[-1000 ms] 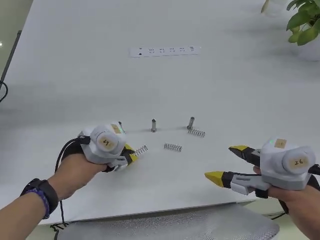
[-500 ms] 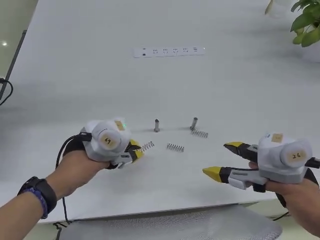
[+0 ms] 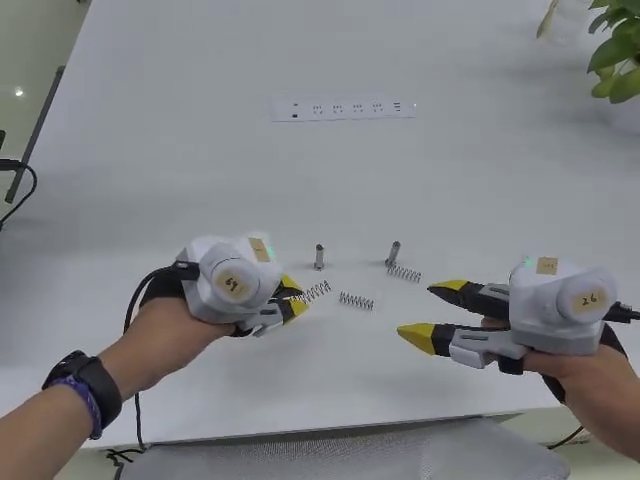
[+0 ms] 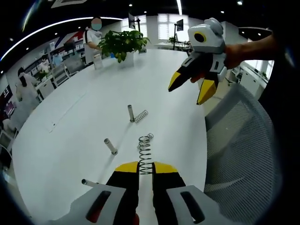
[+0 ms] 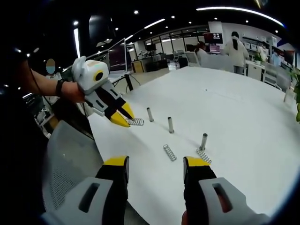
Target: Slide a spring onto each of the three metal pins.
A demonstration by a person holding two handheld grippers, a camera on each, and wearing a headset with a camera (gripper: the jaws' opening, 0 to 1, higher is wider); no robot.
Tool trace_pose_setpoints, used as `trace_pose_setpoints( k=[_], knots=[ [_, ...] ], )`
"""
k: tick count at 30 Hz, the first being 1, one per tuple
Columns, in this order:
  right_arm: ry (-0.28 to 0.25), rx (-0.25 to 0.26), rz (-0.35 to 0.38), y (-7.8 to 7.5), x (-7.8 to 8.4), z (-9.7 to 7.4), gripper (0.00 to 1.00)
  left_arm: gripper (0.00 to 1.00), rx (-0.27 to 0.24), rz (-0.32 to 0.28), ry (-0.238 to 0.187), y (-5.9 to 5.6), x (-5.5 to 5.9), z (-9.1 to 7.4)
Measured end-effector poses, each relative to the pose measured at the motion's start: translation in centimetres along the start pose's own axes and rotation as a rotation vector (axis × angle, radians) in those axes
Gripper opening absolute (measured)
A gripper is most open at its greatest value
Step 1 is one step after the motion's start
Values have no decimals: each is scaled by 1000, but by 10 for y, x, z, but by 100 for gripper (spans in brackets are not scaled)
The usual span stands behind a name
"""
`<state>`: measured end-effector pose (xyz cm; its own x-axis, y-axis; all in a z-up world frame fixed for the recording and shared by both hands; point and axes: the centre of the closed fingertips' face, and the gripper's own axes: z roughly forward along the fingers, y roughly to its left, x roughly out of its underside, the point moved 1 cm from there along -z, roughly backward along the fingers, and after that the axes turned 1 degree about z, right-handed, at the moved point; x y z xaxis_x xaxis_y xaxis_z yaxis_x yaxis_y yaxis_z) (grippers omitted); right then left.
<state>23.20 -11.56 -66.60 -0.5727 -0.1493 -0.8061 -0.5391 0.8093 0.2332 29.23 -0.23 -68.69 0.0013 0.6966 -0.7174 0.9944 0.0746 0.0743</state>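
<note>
Left gripper (image 3: 294,303) closed, right gripper (image 3: 418,312) wide

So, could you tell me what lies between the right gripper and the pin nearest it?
One loose spring lies beside that pin, on the right gripper side; otherwise bare table, as the head view shows.

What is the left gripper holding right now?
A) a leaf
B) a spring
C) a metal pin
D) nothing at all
B: the left gripper is pinched shut on one end of a spring, which sticks out ahead of it.
</note>
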Motion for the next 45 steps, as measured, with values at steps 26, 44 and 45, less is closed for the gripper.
trace_pose_setpoints(
  k=[26,44,45],
  knots=[
    [15,-208,-29,34,-17,29,30,2,65,117,-47,-38,-35,-2],
    [23,-292,-9,51,-13,31,15,2,110,186,-57,-56,-45,0],
    [24,-291,-8,50,-13,31,14,2,113,190,-54,-57,-44,0]
  ],
)
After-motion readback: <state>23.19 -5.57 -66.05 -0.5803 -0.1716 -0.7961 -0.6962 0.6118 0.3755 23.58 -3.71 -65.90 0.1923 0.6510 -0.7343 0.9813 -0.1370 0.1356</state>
